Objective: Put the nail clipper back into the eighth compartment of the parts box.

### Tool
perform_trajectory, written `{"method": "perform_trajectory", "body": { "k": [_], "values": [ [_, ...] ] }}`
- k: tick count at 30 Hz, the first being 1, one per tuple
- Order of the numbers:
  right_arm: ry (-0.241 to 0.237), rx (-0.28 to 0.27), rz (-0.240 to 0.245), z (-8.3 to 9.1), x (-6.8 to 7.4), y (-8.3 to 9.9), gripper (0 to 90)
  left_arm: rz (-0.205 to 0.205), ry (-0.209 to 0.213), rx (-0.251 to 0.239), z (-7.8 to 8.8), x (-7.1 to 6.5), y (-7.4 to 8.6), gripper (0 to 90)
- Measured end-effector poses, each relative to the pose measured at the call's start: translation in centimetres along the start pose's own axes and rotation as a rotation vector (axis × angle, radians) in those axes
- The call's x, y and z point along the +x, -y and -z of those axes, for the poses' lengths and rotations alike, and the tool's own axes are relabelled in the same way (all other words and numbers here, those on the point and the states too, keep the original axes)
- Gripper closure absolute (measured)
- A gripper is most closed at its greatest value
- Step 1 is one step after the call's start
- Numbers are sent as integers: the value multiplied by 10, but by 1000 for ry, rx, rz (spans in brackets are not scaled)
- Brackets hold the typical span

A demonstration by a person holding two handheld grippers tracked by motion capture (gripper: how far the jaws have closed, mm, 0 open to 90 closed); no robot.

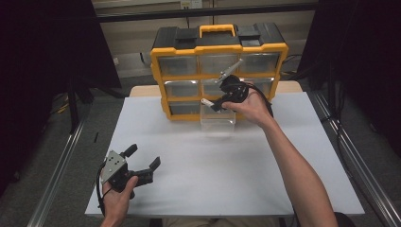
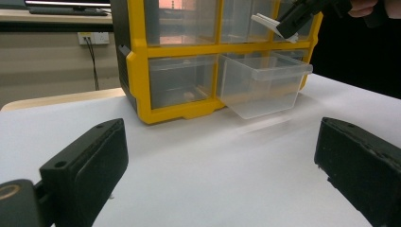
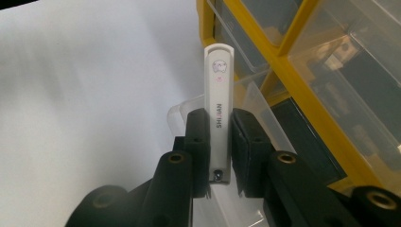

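Right now the right tool (image 3: 219, 142) clamps a white nail clipper (image 3: 219, 109).

A pale wooden table (image 1: 142, 90) carries a white rectangular sheet (image 1: 265, 179) that covers almost all of its top; a strip of bare wood shows along the far edge; on the sheet, at the far middle, stands a yellow-framed black plastic organiser cabinet with clear drawers (image 1: 189, 74); its bottom middle drawer, a clear plastic box (image 1: 217, 124), is pulled out toward the near side, its front over the sheet.
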State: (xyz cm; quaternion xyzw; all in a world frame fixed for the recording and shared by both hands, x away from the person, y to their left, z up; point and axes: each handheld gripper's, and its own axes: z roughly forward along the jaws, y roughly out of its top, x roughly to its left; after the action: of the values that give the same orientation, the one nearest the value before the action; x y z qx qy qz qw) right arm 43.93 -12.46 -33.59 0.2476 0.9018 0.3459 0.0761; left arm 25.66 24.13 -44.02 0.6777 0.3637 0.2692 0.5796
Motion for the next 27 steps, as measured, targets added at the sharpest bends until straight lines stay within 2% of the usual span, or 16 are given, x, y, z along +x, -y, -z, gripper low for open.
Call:
{"method": "perform_trajectory", "body": {
  "k": [4,5,6,8,13,14,15,17,18,25,27],
  "values": [
    [12,33,-24,-1,-5,-1,782,-9,-3,4,1,0,0,36],
    [13,38,-27,-1,-6,-1,782,-25,-6,14,1,1,0,36],
    [15,44,-30,-1,-8,-2,782,-7,-7,2,0,1,0,36],
    [16,46,-51,-2,-10,-1,782,-7,-6,0,0,0,0,36],
    [11,67,-56,-6,-12,-2,782,-10,-2,14,0,0,0,36],
    [14,75,-66,-7,-13,-2,782,6,3,7,0,-1,0,36],
    [15,86,-79,-7,-14,-2,782,1,3,8,0,-1,0,36],
    [26,84,-64,-10,-18,0,781,0,3,7,0,-1,0,35],
    [30,90,-71,-10,-19,0,781,-7,4,13,1,0,0,36],
    [16,142,-75,-15,-23,3,781,1,9,9,0,-1,0,36],
    [14,151,-63,-16,-22,4,781,-1,6,11,0,-1,0,36]
  ]
}}
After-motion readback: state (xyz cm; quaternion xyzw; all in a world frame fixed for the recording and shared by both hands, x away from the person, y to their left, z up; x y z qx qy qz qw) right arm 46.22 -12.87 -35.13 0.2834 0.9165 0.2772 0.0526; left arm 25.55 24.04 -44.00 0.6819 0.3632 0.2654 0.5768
